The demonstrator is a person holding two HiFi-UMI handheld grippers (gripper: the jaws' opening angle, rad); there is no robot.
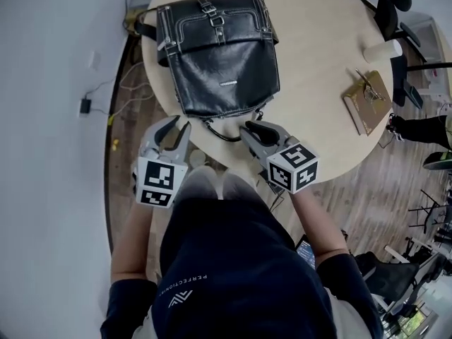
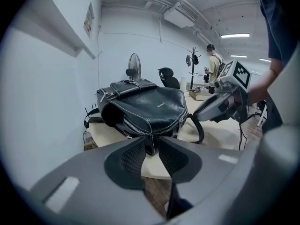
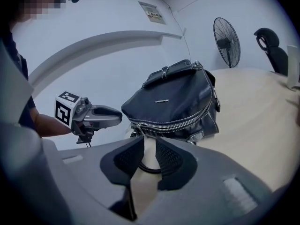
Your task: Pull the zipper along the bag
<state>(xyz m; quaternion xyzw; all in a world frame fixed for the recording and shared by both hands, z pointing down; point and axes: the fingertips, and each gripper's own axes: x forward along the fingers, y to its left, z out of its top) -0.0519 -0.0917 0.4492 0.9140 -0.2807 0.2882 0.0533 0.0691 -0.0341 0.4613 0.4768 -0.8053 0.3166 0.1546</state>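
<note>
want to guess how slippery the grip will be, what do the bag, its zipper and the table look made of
Bag: black leather or imitation, glossy with creases and pale stitching.
Zipper: likely metal, silvery glinting teeth.
Table: light wood or laminate, smooth matte beige top.

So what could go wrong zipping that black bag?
The black leather bag lies at the near edge of the round wooden table, and both the left gripper and right gripper are open, holding nothing. If nothing steadies it, tugging the silver zipper might drag it off. The black loop handle lies close by, so a gripper could pinch that instead.
</note>
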